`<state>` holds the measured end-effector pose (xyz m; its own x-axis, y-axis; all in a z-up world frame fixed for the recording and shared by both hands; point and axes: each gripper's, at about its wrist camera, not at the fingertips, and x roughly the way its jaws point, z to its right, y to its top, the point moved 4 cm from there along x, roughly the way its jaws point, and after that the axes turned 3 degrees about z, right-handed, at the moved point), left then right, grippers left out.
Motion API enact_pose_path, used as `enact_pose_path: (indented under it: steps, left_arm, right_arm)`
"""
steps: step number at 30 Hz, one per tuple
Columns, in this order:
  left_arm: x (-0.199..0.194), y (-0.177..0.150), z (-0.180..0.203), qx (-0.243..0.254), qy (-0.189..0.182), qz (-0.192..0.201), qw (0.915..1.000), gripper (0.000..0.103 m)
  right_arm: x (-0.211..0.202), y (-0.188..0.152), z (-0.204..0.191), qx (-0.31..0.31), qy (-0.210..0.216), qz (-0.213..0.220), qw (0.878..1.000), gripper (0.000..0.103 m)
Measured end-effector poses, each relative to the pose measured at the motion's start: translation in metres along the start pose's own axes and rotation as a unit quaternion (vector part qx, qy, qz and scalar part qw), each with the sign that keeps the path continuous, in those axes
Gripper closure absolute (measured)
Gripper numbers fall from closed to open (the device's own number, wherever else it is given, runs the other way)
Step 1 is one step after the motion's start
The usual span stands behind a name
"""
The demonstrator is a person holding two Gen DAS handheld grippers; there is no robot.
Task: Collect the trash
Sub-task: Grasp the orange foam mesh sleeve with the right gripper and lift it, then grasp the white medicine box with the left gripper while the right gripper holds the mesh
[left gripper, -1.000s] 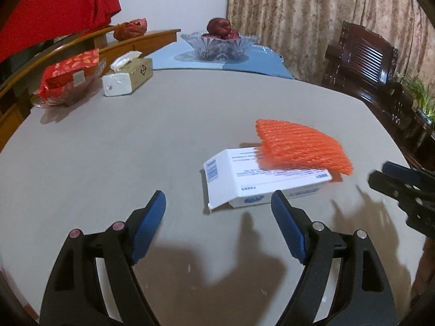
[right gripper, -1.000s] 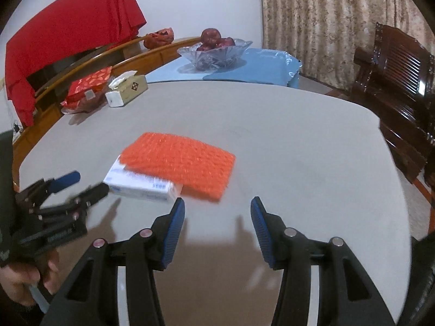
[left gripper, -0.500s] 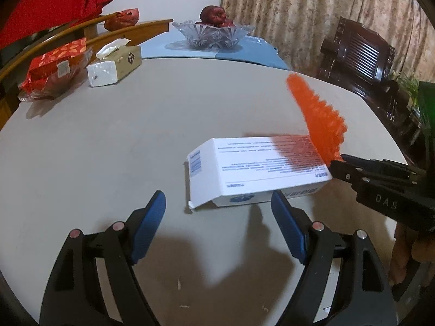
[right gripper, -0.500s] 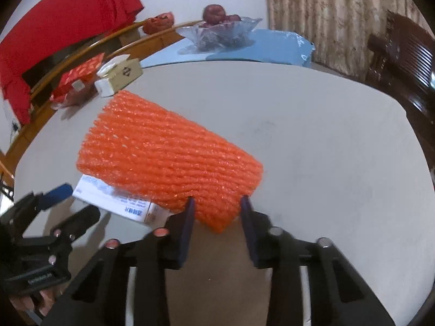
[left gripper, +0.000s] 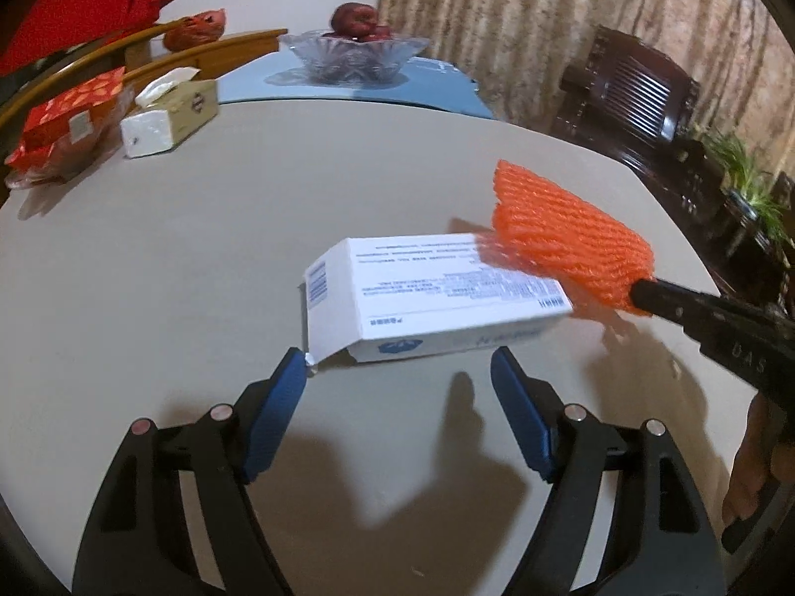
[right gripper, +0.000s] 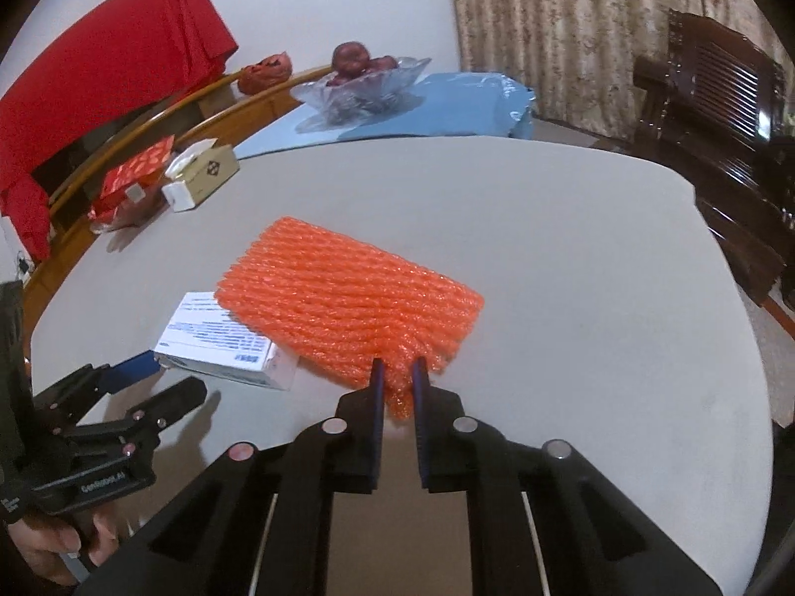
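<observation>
Net pinched, box not yet gripped; no trash put away.

Left wrist view: left hand-held gripper (left gripper: 397, 372) wide open, holding nothing; box (left gripper: 432, 298) lies on the table (left gripper: 198, 273) just beyond its tips at 12 o'clock. Foam net (left gripper: 566, 243) at 2 o'clock, raised over the box's far end.
Right wrist view: right hand-held gripper (right gripper: 397, 377) closing, pads already squeezing the net (right gripper: 348, 303) edge. Box (right gripper: 218, 342) at 10 o'clock. No bin visible; both items left to deposit.
</observation>
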<state>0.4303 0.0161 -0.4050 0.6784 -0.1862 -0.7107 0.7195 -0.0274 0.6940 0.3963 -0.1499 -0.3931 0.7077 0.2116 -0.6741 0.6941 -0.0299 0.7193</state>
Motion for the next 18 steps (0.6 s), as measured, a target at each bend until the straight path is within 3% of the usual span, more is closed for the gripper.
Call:
enact_pose_path:
  steps: [5, 12, 18]
  left_arm:
    - [-0.006, -0.002, -0.002, -0.013, 0.008, 0.007, 0.9999, 0.029]
    - [-0.013, 0.008, -0.03, -0.042, 0.053, 0.028, 0.9973, 0.028]
    - [-0.021, 0.015, -0.045, -0.06, 0.056, 0.04, 0.9959, 0.028]
  right_arm:
    - [-0.008, 0.001, 0.014, 0.019, -0.013, 0.011, 1.0, 0.092]
    - [-0.014, -0.005, 0.03, 0.037, -0.028, 0.012, 0.999, 0.092]
    - [-0.012, -0.007, 0.024, 0.033, -0.025, 0.009, 0.999, 0.092]
